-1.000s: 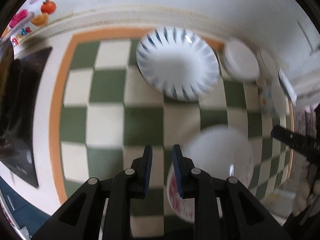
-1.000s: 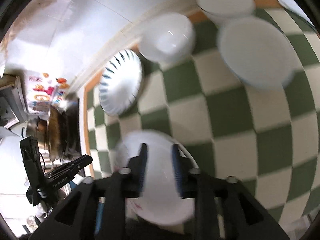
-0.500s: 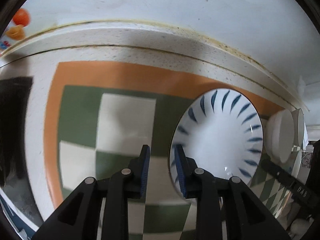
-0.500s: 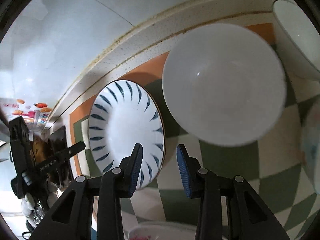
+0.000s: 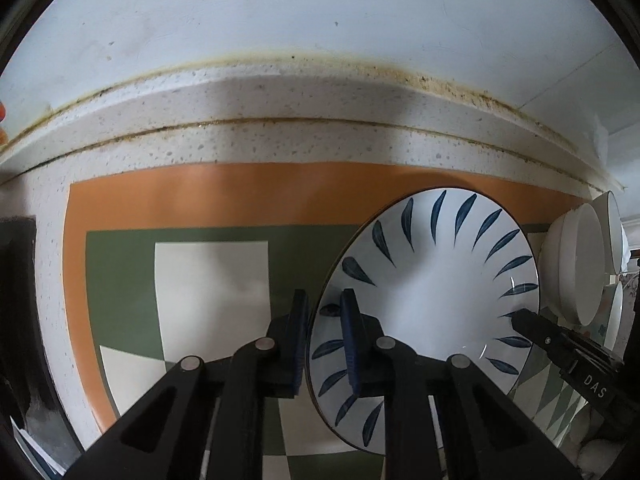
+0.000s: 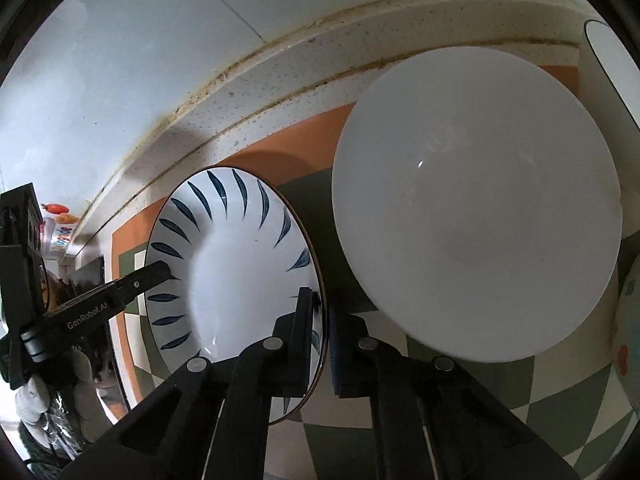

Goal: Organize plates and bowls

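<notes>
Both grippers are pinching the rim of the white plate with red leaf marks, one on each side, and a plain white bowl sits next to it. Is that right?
Almost. The leaf marks on the white plate are dark blue, not red, as the right wrist view shows. The rest holds: the left gripper and the right gripper each pinch its rim on opposite sides, and the plain white bowl sits beside it.

Pale, scuffed wall (image 5: 320, 12) up at 12 o'clock, with a grimy yellowed seam where it meets the speckled stone counter (image 5: 280, 140). Green-and-cream checkered mat (image 5: 200, 280) with an orange border fills the 6 to 9 o'clock area.
</notes>
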Demonstrator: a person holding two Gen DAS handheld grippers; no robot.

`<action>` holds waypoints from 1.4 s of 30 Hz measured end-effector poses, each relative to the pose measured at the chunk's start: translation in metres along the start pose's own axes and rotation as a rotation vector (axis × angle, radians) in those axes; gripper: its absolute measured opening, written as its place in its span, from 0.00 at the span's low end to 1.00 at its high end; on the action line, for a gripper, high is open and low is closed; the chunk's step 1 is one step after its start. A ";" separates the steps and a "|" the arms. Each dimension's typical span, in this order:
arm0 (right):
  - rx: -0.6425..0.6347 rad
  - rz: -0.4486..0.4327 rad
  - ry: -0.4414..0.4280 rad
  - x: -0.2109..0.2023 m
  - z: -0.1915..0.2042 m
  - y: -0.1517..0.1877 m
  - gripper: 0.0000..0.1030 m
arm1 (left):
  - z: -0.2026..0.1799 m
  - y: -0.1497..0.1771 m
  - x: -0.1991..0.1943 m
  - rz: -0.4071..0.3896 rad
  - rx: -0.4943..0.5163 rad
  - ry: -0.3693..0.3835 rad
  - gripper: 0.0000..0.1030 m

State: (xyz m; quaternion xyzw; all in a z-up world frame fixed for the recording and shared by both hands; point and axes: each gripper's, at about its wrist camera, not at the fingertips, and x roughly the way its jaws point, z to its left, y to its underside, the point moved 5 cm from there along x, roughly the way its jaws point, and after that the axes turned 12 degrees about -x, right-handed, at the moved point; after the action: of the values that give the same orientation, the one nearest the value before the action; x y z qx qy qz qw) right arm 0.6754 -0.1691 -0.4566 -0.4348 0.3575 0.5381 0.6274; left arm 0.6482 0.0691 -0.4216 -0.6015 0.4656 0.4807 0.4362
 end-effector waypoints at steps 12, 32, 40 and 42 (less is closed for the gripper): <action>-0.062 -0.019 -0.039 -0.041 0.014 0.023 0.08 | -0.008 0.051 -0.055 -0.050 -0.038 0.024 0.13; -0.135 -0.026 -0.090 -0.157 0.002 0.163 0.08 | -0.042 0.185 -0.131 -0.074 0.011 0.068 0.14; -0.126 0.030 -0.091 -0.145 -0.024 0.209 0.08 | -0.043 0.228 -0.098 0.002 0.020 0.038 0.14; -0.127 0.045 -0.090 -0.135 -0.028 0.214 0.08 | -0.040 0.236 -0.086 0.028 0.006 0.027 0.14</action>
State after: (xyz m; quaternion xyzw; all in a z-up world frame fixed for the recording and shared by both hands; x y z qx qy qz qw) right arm 0.4430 -0.2354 -0.3775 -0.4410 0.3037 0.5927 0.6016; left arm 0.4152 -0.0018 -0.3492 -0.6000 0.4813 0.4774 0.4248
